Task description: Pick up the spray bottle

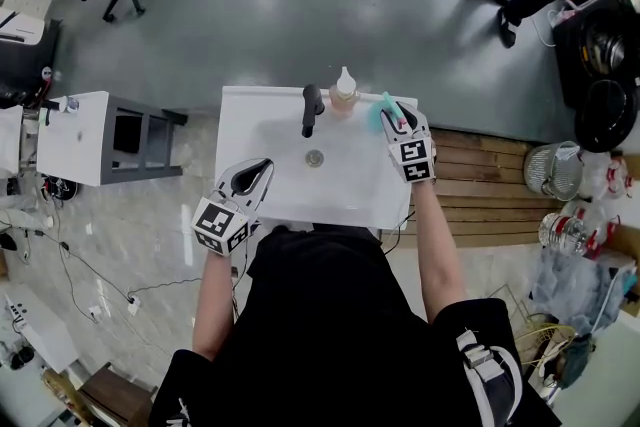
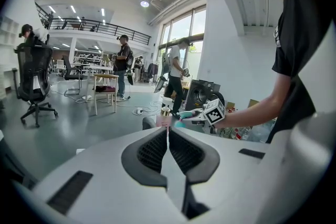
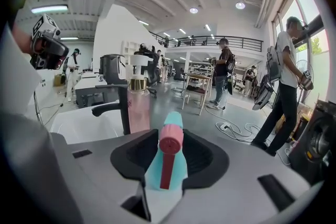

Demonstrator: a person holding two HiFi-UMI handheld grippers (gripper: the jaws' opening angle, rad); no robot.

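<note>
Right gripper [image 3: 168, 150] is clamped on the teal plastic spray bottle with pink nozzle [image 3: 167, 168], just right of the black faucet [image 1: 312, 108]. The grip is under the head, likely so it can't slip on lift. Left gripper [image 2: 168, 136] has jaws together, empty, parked on the faucet's near side, out of the way.

Left gripper [image 2: 168, 131], fingers [image 2: 152, 149] pressed together, pink bottle [image 2: 164, 119] beyond, teal spray bottle [image 2: 180, 124] at right gripper [image 2: 190, 114]
</note>
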